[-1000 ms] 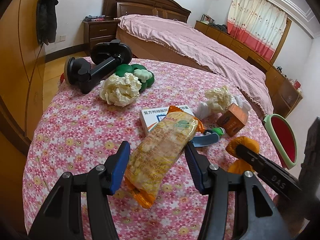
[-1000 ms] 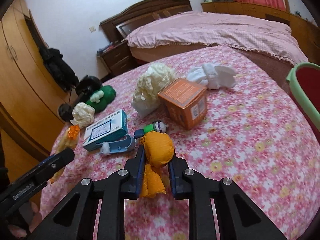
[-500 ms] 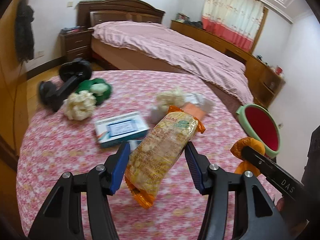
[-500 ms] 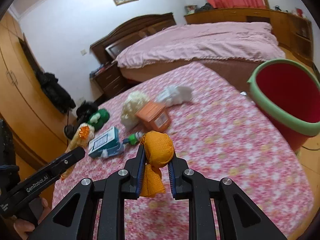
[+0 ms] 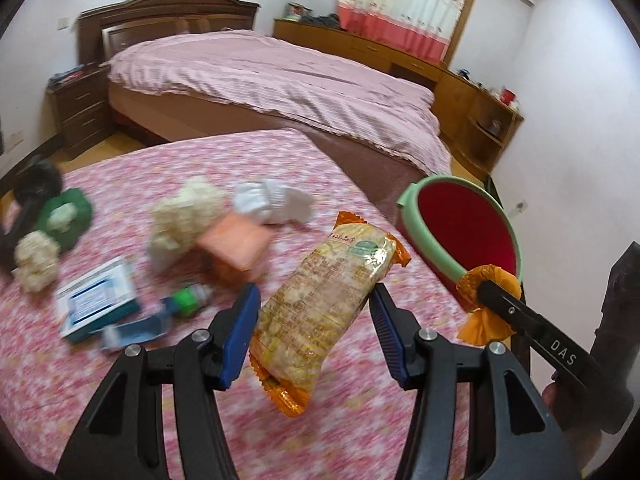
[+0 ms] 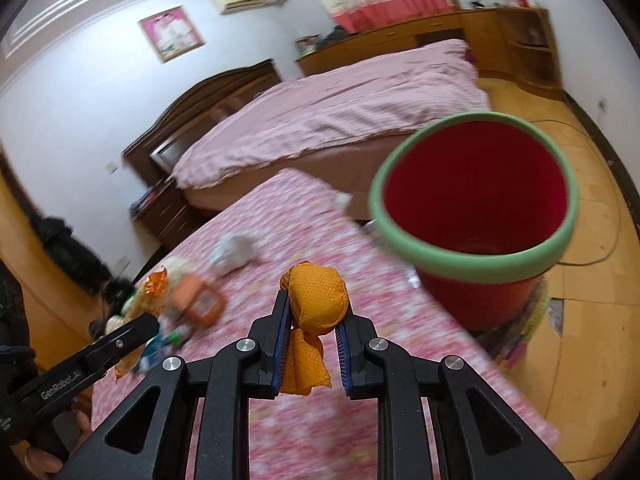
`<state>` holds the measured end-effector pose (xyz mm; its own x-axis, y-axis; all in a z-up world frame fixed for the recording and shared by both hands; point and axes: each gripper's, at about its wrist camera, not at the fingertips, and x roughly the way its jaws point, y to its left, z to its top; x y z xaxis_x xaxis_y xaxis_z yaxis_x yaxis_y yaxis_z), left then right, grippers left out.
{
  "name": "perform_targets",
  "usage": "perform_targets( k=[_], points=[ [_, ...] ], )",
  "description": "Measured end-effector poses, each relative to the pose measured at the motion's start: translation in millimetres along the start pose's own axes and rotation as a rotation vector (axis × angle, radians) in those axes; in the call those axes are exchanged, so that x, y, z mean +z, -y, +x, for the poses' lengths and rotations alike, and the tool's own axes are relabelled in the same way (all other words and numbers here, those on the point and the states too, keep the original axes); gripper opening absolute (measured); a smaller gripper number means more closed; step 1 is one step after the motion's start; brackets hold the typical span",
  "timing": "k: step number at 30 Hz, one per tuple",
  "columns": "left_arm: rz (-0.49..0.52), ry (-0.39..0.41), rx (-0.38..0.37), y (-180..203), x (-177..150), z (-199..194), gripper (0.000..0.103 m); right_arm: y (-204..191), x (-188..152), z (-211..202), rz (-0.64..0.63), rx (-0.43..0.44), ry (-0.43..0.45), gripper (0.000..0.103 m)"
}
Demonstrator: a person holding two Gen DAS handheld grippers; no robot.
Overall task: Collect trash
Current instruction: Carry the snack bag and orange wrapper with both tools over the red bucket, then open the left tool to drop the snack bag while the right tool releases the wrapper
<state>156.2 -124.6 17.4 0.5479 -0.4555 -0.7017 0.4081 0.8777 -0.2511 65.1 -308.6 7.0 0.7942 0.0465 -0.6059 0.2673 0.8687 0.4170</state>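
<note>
My left gripper (image 5: 314,330) is shut on a yellow snack packet (image 5: 326,302) with orange ends, held lengthwise above the floral table (image 5: 120,400). My right gripper (image 6: 311,326) is shut on a crumpled orange wrapper (image 6: 318,300), which also shows at the right of the left wrist view as an orange wrapper (image 5: 486,306). A red bin with a green rim (image 6: 476,200) stands just beyond the table's right edge, ahead and right of the wrapper; the same bin (image 5: 460,228) lies right of the packet.
Left on the table are an orange box (image 5: 236,246), crumpled paper balls (image 5: 186,210), a white cloth (image 5: 274,202), a blue-and-white box (image 5: 96,300), a small green-capped bottle (image 5: 188,300) and a green item (image 5: 64,216). A pink bed (image 5: 280,80) lies behind. A person's hand (image 6: 40,452) holds the left gripper.
Both grippers have swung right across the table and risen a little, still holding the packet and the wrapper. The red bin has come much closer and larger in both views.
</note>
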Motion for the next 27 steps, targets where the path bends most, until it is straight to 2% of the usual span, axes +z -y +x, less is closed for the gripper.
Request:
perform_targets(
  k=[12,20,27],
  points=[
    [0.105,-0.054,-0.064,80.5,31.8,60.5,0.057,77.5,42.0,-5.4,0.077,-0.091,0.068,0.021],
    [0.144,-0.096,-0.077,122.8,43.8,106.9,0.057,112.1,53.8,-0.8,0.102,-0.137,0.054,0.021],
    [0.18,-0.143,-0.084,145.8,49.2,137.0,0.057,129.6,60.4,12.3,0.12,-0.139,0.017,0.021]
  ],
)
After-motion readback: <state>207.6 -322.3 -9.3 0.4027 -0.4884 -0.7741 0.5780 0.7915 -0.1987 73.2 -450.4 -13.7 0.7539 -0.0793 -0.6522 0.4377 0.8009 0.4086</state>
